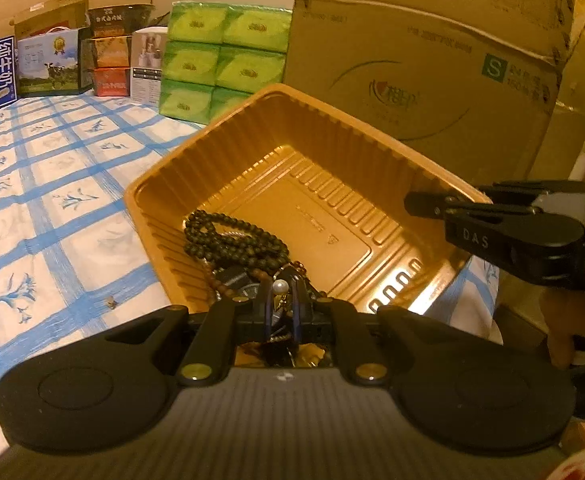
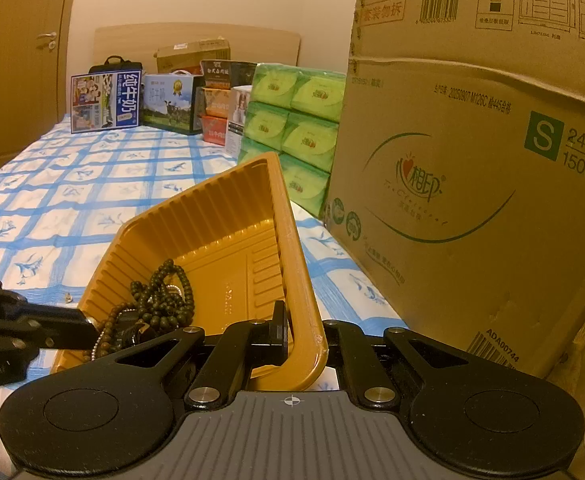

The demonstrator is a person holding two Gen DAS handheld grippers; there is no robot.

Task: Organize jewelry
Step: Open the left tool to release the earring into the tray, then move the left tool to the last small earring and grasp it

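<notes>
A gold plastic tray sits tilted on the bed; it also shows in the right wrist view. A pile of dark bead strands lies in its near corner, also seen in the right wrist view. My left gripper is shut on a pearl piece over the pile. My right gripper is shut on the tray's near rim and holds that side up; it shows from the side in the left wrist view.
The bed has a blue-checked sheet. A large cardboard box stands close on the right. Green tissue packs and several cartons line the far edge. A door is at left.
</notes>
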